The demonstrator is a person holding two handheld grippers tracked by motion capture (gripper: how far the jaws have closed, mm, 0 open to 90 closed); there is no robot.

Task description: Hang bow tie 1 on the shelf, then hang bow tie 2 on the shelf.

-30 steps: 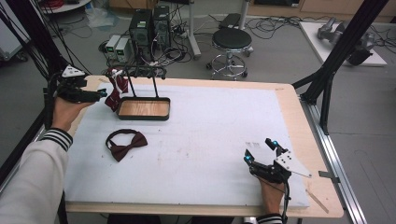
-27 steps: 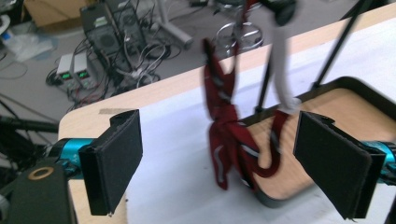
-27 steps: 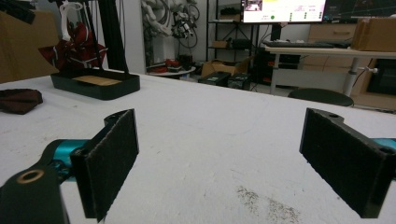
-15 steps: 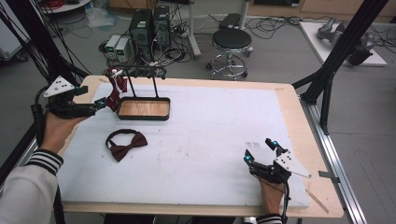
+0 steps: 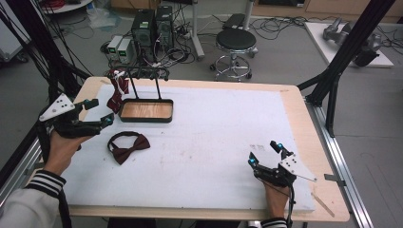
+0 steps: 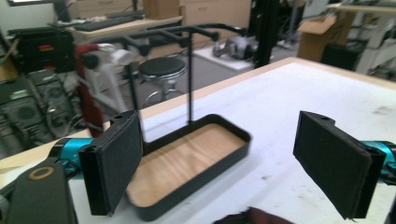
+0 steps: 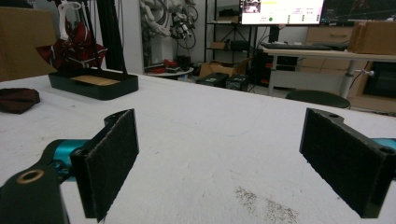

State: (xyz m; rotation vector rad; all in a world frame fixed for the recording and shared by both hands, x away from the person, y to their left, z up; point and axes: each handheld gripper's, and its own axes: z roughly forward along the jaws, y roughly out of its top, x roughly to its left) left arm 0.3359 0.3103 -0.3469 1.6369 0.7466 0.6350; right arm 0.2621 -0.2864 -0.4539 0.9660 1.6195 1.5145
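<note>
1. the left gripper (image 5: 100, 112) is held above the left edge of the worktop (image 5: 214, 142), with its jaws released and nothing between them.
2. in the left gripper view, the dark pads (image 6: 114, 163) are seen spread wide, and the black tray (image 6: 191, 163) with a wooden floor is seen in the gap between them.
3. a dark red bow tie (image 5: 127, 146) is laid flat on the white surface, near the left gripper and just in front of the tray (image 5: 145, 111); it is not touched by any jaws.
4. its upper edge is seen at the bottom of the left gripper view (image 6: 250, 217), and it is seen far at the left in the right gripper view (image 7: 17, 100).
5. a thin black rack (image 5: 145, 75) is raised from the back of the tray, and a second bow tie (image 5: 116, 92) on a white clip is hung at its left end, beside the tray.
6. the right gripper (image 5: 265, 153) is rested low at the near right part of the worktop, well apart from the tray, with its jaws released and empty.
7. no thing is placed between the left gripper and the bow tie on the surface.
8. behind the worktop, a round stool (image 5: 233, 42) and computer cases (image 5: 152, 26) with many cables are seen on the floor.
</note>
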